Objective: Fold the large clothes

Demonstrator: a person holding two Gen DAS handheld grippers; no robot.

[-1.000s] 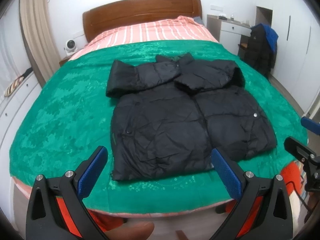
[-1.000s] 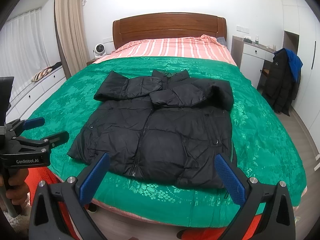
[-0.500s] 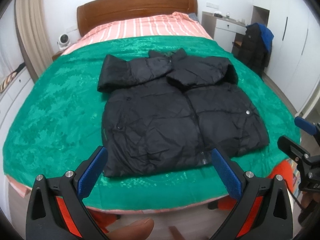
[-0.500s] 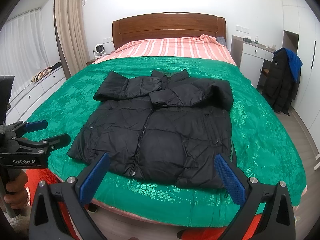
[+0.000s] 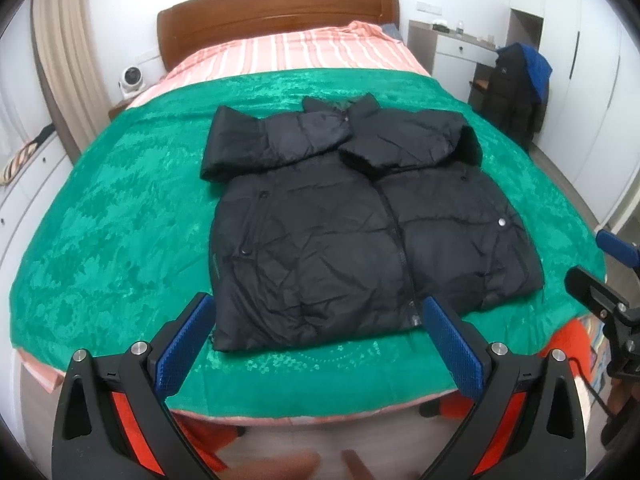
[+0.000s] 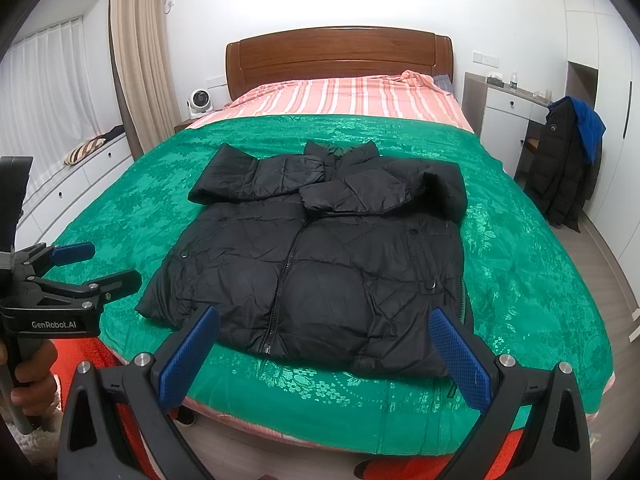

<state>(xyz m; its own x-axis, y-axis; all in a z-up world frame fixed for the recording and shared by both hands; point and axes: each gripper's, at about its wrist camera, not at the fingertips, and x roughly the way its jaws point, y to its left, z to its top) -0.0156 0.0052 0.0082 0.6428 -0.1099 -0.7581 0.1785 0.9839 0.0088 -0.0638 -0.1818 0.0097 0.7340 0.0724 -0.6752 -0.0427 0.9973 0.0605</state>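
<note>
On glossy green bedspread (image 6: 520, 264), puffy quilted black jacket (image 6: 320, 272), sleeves folded

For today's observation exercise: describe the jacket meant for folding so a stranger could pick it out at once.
Start at the bed with the brown wooden headboard and find its shiny green patterned bedspread. Flat on it, near the foot edge, lies the black quilted puffer jacket, zipped, sleeves folded across its chest. The other dark coat with blue fabric hangs beside the white cabinet, off the bed.
</note>
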